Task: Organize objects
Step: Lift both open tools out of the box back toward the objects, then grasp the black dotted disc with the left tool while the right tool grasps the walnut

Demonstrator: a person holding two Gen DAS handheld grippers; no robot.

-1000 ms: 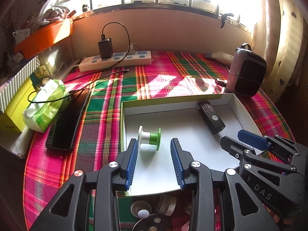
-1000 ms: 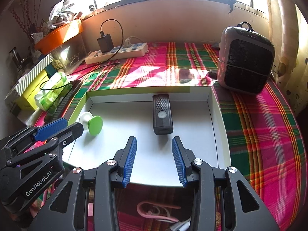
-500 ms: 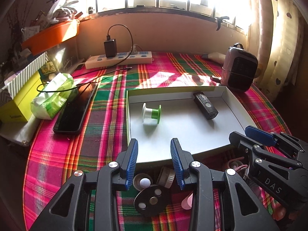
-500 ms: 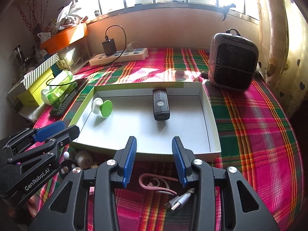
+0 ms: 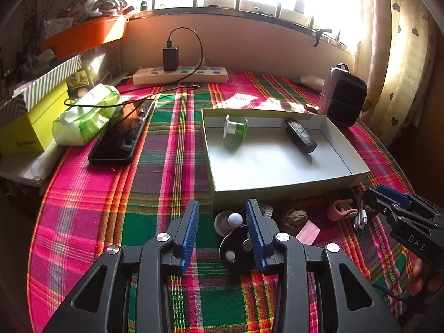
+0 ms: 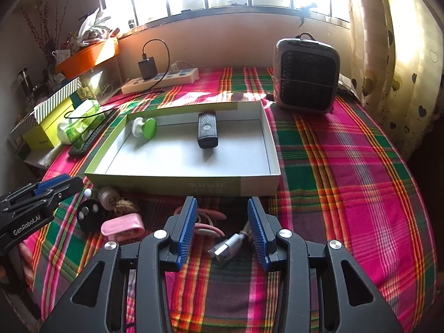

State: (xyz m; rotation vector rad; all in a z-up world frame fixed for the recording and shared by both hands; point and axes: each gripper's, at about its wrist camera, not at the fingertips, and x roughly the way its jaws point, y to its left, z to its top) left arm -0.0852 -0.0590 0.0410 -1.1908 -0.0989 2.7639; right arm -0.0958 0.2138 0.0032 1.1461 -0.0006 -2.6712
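**Shallow box and the loose items awaiting sorting**

Shallow box point(image 6: 258, 183): it lies on the plaid-covered counter point(image 6: 360, 166) and holds a green-and-white spool point(image 6: 144, 128) near its far left corner and a black remote point(image 6: 206, 133) near the far wall. The remaining small items lie outside, just beside its near wall.

Left claw point(image 5: 222, 233): jaws wide, holding nothing, above a black disc with white dots point(image 5: 236, 247) and a small cap with a white ball point(image 5: 230, 219). Right claw point(image 6: 222, 230): jaws wide, also holding nothing, framing a white USB plug and cable point(image 6: 227, 247) and a pink loop point(image 6: 208, 227).

Step in hand (judged): choosing the next item to lift into the box. To do it well, each claw should settle on a single object, centred between the pads, then clear the near wall before release. The cable is limp, so gripping at the rigid plug seems safer; the flat disc may need an edge approach.

View comparison: the right wrist view shows a pink clip-like case point(image 6: 122, 227), a small jar point(image 6: 108, 194) and a brown knobbly lump point(image 6: 125, 208) plainly, along with faint print on the box's near wall. The left wrist view alone shows the dark phone point(image 5: 122, 138) and the tissue pack point(image 5: 86, 116) in full (both well apart from the box), with the disc partly hidden behind its own pad.
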